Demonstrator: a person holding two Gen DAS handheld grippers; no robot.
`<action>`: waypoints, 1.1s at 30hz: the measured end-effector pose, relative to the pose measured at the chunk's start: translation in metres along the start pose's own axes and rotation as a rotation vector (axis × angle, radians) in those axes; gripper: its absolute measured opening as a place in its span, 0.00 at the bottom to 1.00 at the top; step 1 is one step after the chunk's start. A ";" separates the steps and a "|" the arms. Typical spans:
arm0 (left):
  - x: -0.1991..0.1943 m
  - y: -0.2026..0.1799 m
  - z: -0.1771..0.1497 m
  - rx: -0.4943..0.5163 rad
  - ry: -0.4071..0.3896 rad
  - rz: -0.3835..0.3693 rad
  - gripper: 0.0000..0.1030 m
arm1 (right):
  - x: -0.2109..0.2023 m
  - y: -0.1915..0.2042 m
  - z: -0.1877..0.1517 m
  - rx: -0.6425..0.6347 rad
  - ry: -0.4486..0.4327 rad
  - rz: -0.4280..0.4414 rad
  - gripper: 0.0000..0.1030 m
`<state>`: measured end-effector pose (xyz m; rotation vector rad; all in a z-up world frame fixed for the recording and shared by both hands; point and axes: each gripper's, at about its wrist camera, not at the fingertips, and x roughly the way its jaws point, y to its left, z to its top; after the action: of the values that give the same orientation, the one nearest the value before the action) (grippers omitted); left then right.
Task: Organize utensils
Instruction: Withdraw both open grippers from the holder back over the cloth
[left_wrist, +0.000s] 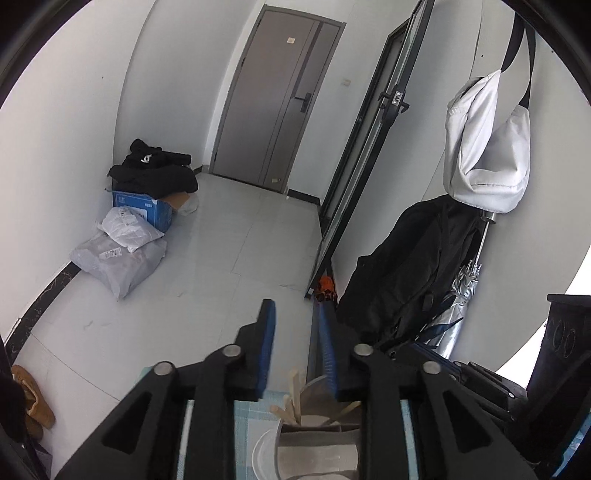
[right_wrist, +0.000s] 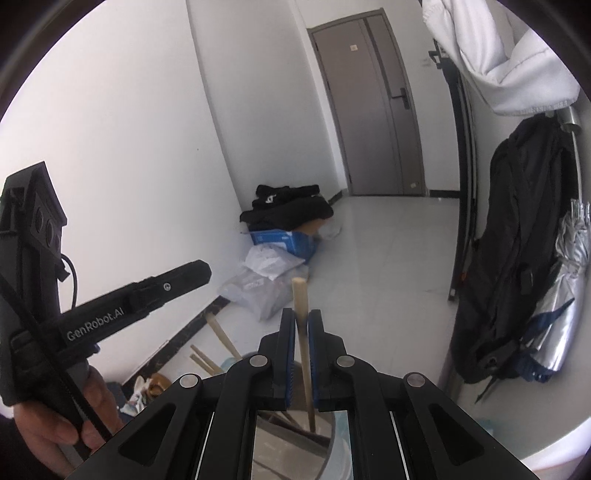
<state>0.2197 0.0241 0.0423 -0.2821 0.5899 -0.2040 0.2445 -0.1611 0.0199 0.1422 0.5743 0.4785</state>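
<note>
over holder rim (right_wrist: 332, 435), right hand-held gripper (right_wrist: 302, 325) clamps wooden stick (right_wrist: 301, 306), left hand-held gripper (left_wrist: 295, 321) open w/ gap

Grey door (left_wrist: 280, 99) shut at the far end of the hallway, dark handle on its right side. Against the left wall, a blue cardboard box (left_wrist: 144, 208) sits on the floor with black clothing (left_wrist: 155, 171) heaped on top. Just in front of it, a white parcel bag (left_wrist: 129, 225) lies over a larger grey parcel bag (left_wrist: 118, 264). Pale tiled floor (left_wrist: 229, 240) runs between them and a black-framed glass door (left_wrist: 364, 147) standing open on the right. On that side a white bag (left_wrist: 484, 147) hangs high, a black backpack (left_wrist: 410, 269) below it, a folded silver umbrella (left_wrist: 458, 306) just beside.
</note>
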 end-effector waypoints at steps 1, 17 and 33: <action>-0.005 0.000 0.001 0.003 0.002 0.013 0.49 | -0.001 -0.001 -0.002 0.005 0.009 0.002 0.09; -0.093 -0.020 -0.009 0.042 -0.067 0.152 0.88 | -0.099 0.013 -0.018 0.060 -0.065 -0.055 0.51; -0.154 -0.028 -0.065 0.056 -0.044 0.168 0.99 | -0.175 0.057 -0.075 0.080 -0.096 -0.049 0.73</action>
<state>0.0547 0.0257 0.0792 -0.1809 0.5607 -0.0518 0.0514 -0.1935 0.0576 0.2258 0.5017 0.3988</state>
